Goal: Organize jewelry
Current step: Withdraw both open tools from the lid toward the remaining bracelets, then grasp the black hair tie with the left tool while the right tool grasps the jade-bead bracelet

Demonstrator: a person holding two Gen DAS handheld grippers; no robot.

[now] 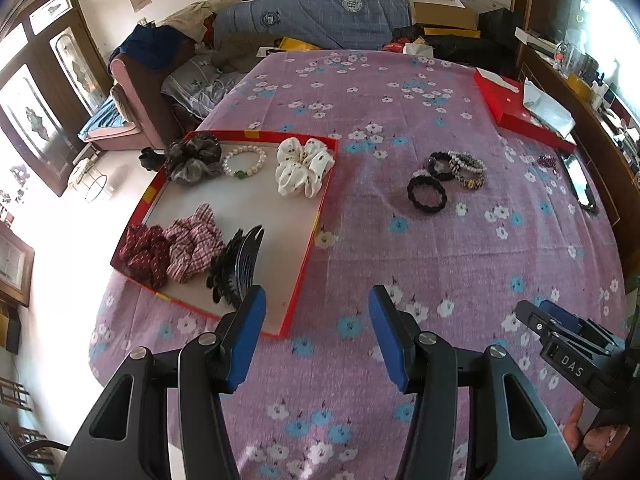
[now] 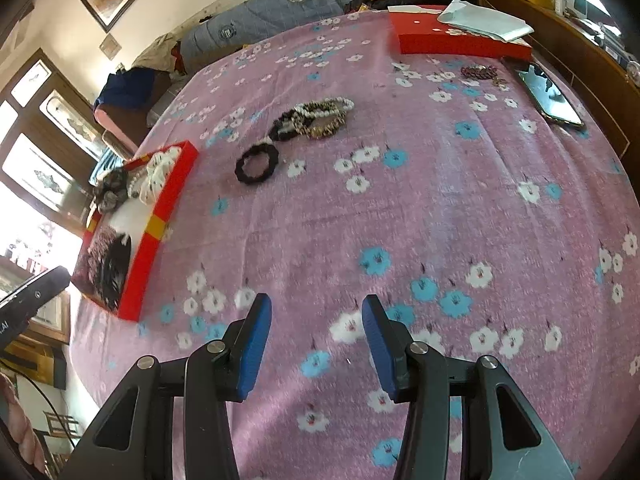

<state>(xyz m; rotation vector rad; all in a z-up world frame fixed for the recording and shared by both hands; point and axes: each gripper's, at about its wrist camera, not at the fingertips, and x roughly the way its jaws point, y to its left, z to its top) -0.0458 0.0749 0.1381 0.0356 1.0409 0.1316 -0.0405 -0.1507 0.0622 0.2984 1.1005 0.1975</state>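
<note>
Right wrist view: both claws, right claw [image 2: 316, 336] and left claw [image 1: 316, 332], spread and empty above the floral bed cover; the soft, light black fabric scrunchie [image 2: 257, 164] lies beside the beaded bracelets [image 2: 320, 118]; pinch its rim.

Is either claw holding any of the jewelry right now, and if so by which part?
Nothing is held. The left claw and the right claw both stand open over the floral cloth, with only cloth between their blue pads.
</note>
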